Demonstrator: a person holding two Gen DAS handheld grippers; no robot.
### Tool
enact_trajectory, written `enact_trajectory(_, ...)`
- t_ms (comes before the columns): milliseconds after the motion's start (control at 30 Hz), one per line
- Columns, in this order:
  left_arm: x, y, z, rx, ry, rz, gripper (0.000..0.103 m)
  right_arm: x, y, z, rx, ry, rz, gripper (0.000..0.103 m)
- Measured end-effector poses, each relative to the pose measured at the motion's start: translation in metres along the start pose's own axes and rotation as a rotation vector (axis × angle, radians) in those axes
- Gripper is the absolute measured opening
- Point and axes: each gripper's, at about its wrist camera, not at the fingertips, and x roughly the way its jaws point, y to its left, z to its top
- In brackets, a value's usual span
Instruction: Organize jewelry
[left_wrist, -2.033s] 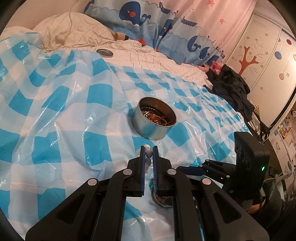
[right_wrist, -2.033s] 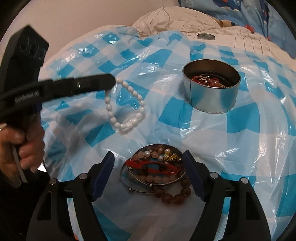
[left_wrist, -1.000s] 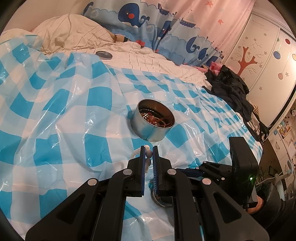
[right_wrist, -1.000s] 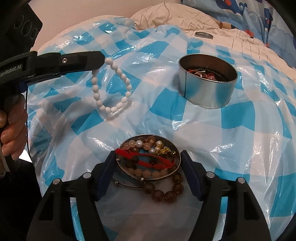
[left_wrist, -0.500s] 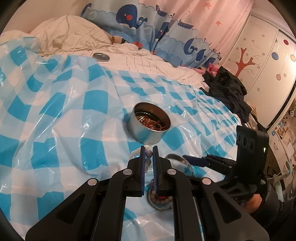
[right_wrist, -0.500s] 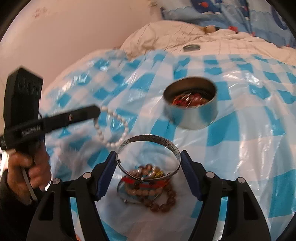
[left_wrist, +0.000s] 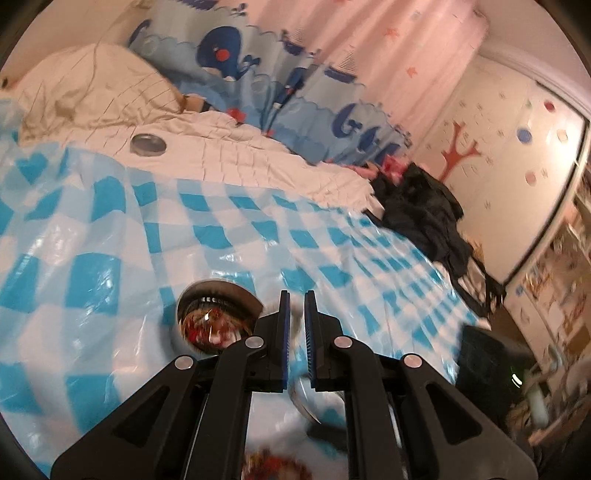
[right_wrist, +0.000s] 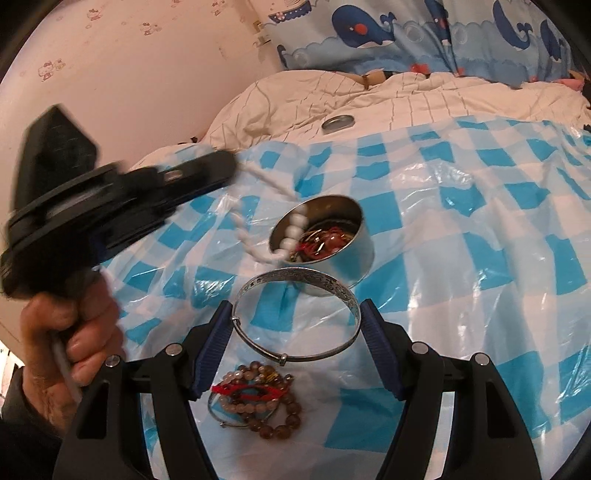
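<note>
Engraved silver bangle spans right hand-held gripper pads.

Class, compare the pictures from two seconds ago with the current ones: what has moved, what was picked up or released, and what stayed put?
The left gripper carried the white bead bracelet over to the tin, where its lower end now hangs inside. The right gripper took hold of the silver bangle and lifted it off the bracelet pile. The tin, the pile and the lid stayed put.
</note>
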Motion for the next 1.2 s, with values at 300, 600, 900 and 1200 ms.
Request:
enact_trajectory(300,0.0,0.027,-0.007,-0.034,0.04,0.194,0.041,0.006,-0.001,0.012,-0.039,-0.04,-0.076,0.068)
enact_trajectory(600,-0.052,0.027,-0.032,0.061,0.071,0.302,0.055,0.055,0.023,0.048,-0.15,-0.067,-0.103,0.068)
enact_trajectory(900,-0.034,0.061,-0.075,0.088,0.175,0.437,0.073,0.014,0.014,0.021,-0.134,-0.039,-0.16,0.078)
enact_trajectory(1200,-0.011,0.108,-0.094,-0.038,0.221,0.524,0.095,0.004,-0.009,-0.013,0.017,0.053,-0.109,0.078)
